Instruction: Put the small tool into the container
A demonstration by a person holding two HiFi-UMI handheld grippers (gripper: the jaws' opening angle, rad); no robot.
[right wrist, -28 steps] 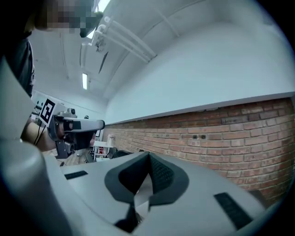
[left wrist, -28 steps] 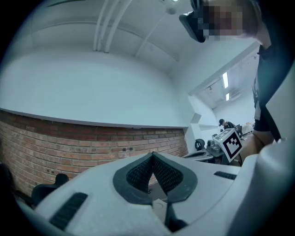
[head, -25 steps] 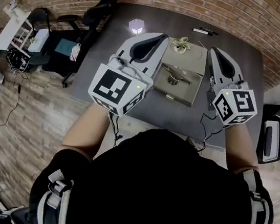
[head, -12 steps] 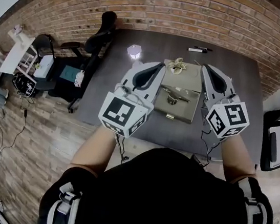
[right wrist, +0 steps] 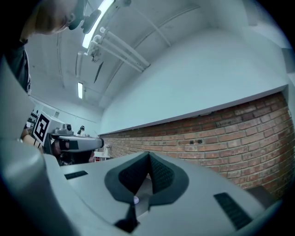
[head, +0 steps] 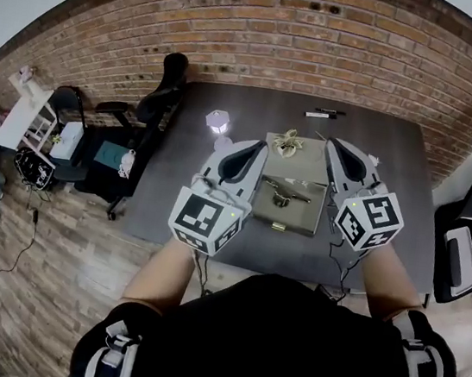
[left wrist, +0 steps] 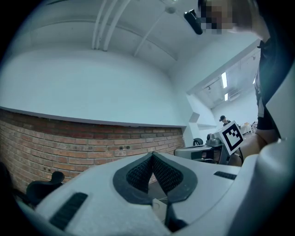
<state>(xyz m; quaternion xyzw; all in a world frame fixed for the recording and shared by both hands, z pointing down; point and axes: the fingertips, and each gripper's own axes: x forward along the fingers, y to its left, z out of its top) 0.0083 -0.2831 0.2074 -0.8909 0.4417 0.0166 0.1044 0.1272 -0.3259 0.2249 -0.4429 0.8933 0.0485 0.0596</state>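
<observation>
An olive container (head: 285, 216) stands open in the middle of the dark table (head: 396, 162), its lid (head: 299, 166) laid back. A small metal tool (head: 284, 194) lies inside it. My left gripper (head: 261, 147) is held up beside the container's left edge and my right gripper (head: 331, 143) beside its right edge. Both are raised above the table and tilted toward the brick wall. The left gripper (left wrist: 152, 155) and the right gripper (right wrist: 148, 154) each show their jaws meeting at the tips, with nothing between them.
A small plant (head: 289, 141), a white lamp (head: 218, 121) and pens (head: 325, 114) sit toward the table's far side. Black chairs stand at the left (head: 158, 90) and right (head: 462, 254). A brick wall (head: 308, 45) runs behind the table.
The head view has pulled back and up, so the table looks smaller. Both grippers have drawn nearer each other at the container's sides. Their jaws have stayed shut.
</observation>
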